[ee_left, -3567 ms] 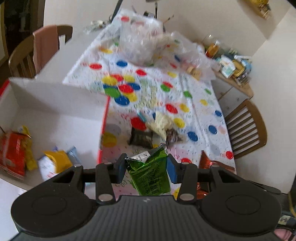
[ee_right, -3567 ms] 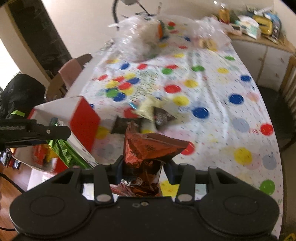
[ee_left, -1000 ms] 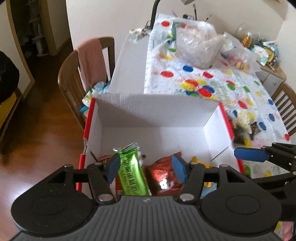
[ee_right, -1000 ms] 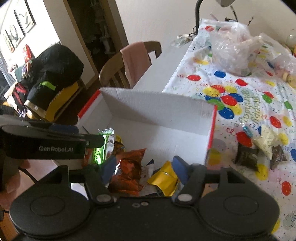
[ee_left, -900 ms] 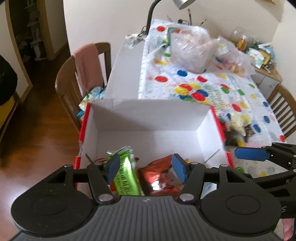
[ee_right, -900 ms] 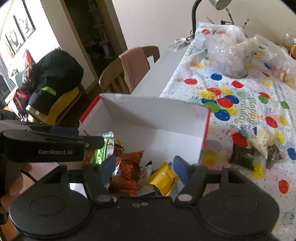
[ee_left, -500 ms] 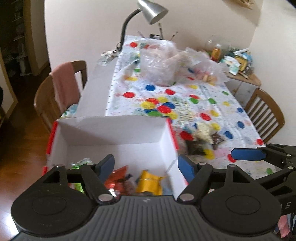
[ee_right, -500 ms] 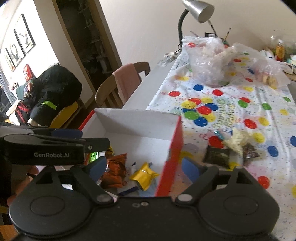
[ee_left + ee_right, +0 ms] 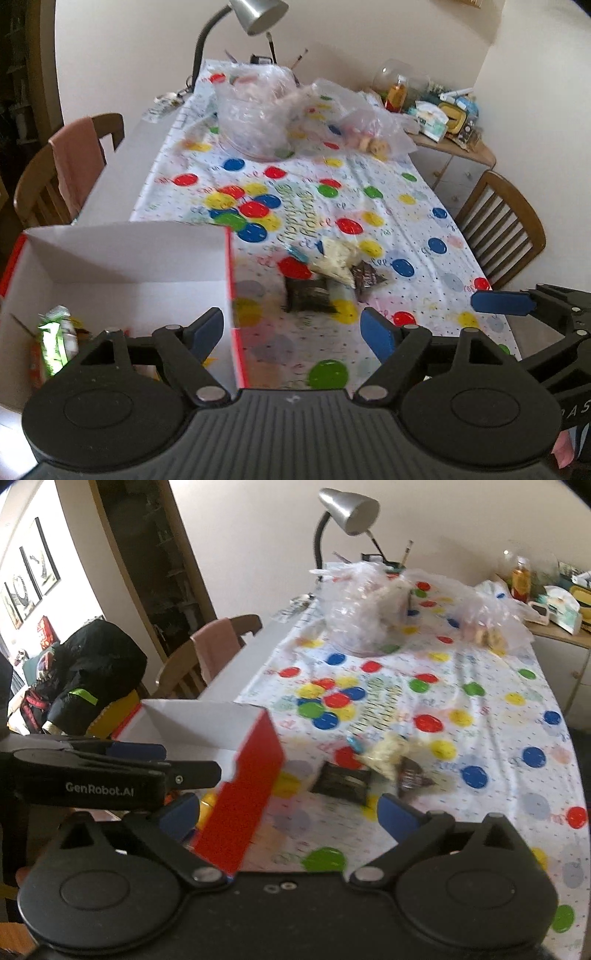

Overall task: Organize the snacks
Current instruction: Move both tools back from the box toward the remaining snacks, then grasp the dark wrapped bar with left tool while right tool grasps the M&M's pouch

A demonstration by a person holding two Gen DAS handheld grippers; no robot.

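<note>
A white box with red outer walls (image 9: 110, 258) stands at the table's near left corner, with a green packet (image 9: 55, 339) and other snacks lying inside. On the spotted cloth to its right lie a dark packet (image 9: 306, 299), a pale yellow packet (image 9: 334, 258) and a small brown packet (image 9: 365, 277). My left gripper (image 9: 291, 328) hangs over the box's right wall, its jaws opening with nothing between them. My right gripper (image 9: 288, 814) is over the box's red corner (image 9: 247, 786), jaws opening and empty. The dark packet (image 9: 341, 781) lies just ahead of it.
Crumpled plastic bags (image 9: 255, 114) and a desk lamp (image 9: 258, 14) stand at the table's far end. Wooden chairs flank it, one draped in pink cloth (image 9: 74, 162) at left and one (image 9: 498, 229) at right. A cluttered sideboard (image 9: 443, 118) sits at the far right.
Both grippers have let go of their packets into the box. They have swung right, from over the box's inside toward the cloth, and their jaws have widened.
</note>
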